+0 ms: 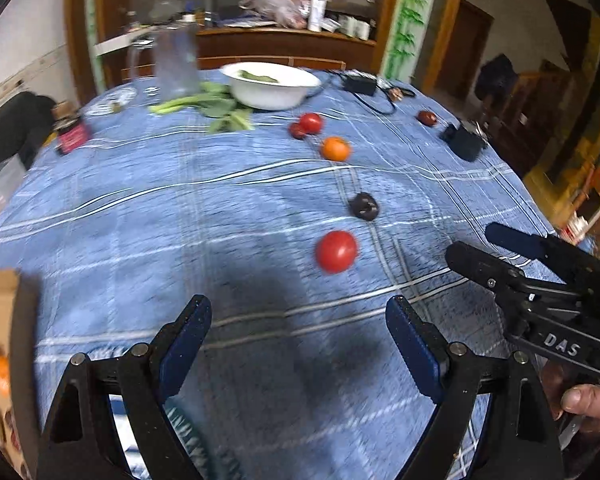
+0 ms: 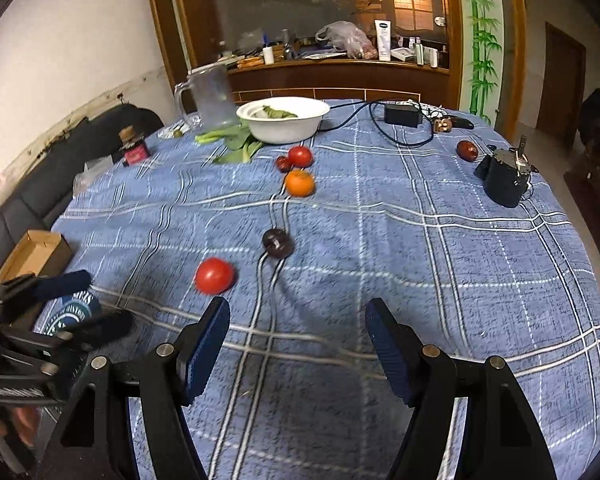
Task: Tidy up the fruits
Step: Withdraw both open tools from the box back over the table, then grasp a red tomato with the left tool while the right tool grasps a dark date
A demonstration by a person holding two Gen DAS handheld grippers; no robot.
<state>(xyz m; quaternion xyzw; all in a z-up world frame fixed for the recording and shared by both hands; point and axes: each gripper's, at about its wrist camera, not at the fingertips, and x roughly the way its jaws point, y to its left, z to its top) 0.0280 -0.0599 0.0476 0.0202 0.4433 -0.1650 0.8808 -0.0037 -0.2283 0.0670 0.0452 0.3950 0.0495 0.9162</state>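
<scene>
blue checked tablecloth (image 2: 420, 240) carries round tomato (image 2: 214, 275), no evident long axis.

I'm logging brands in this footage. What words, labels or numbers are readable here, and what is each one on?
"DAS": white letters on the body of the right gripper, seen from the left wrist.
Round printed badge on the blue tablecloth beside the left gripper: lettering too blurred to read.
White tube on the shelf: label too small to read.
Pink-labelled bottle: unreadable.
</scene>
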